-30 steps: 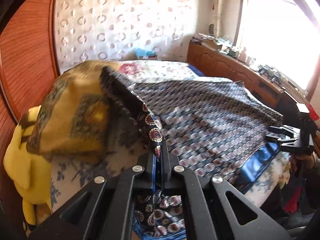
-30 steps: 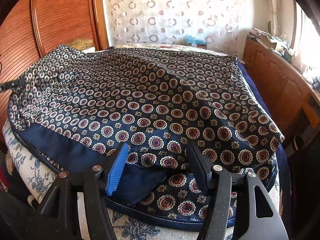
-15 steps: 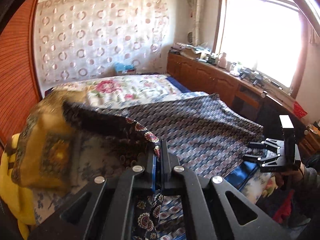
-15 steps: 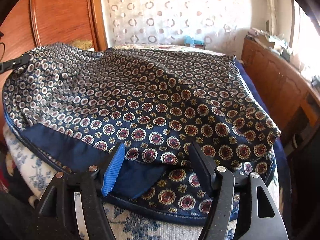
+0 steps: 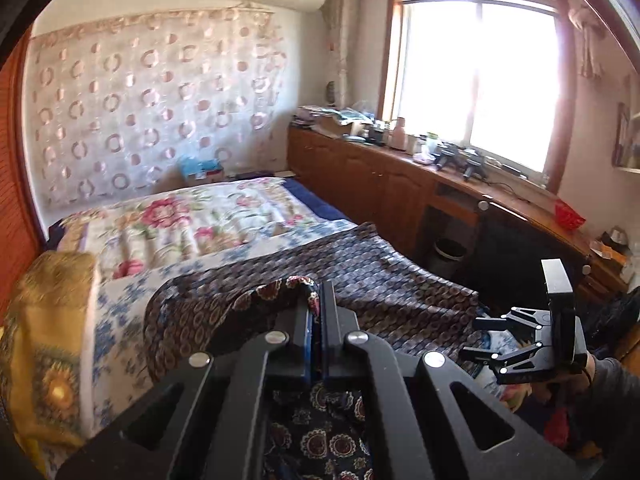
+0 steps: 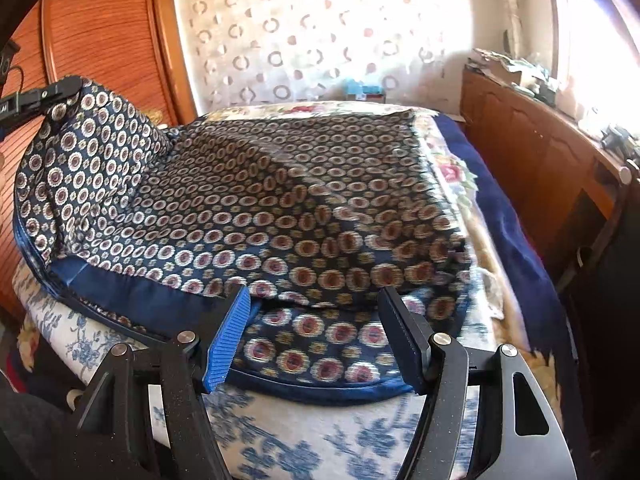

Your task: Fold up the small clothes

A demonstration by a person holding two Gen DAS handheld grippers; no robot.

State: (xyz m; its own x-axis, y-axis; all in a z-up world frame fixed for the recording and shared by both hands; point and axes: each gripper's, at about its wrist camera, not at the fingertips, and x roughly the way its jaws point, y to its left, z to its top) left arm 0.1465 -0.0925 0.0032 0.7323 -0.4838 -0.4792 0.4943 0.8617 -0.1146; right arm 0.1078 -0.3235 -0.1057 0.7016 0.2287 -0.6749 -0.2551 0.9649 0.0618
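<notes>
A dark blue patterned cloth (image 6: 280, 208) with circle motifs lies spread over the bed's near end; it also shows in the left wrist view (image 5: 384, 296). My left gripper (image 5: 318, 300) is shut on a corner of the cloth and holds it lifted above the bed; it appears at the far left of the right wrist view (image 6: 48, 90). My right gripper (image 6: 316, 320) is open and empty, its jaws on either side of the cloth's blue-bordered near edge. It also shows at the right of the left wrist view (image 5: 480, 338).
The bed (image 5: 192, 220) has a floral cover and a blue-flowered sheet (image 6: 304, 432). A yellow patterned blanket (image 5: 44, 328) lies at its left. A wooden cabinet (image 5: 400, 184) with clutter runs along the right under the window. A wooden wardrobe (image 6: 104, 40) stands at the left.
My left gripper has lifted the cloth corner higher and carried it over the cloth, away from the yellow blanket. My right gripper stays open at the near edge, nearly still.
</notes>
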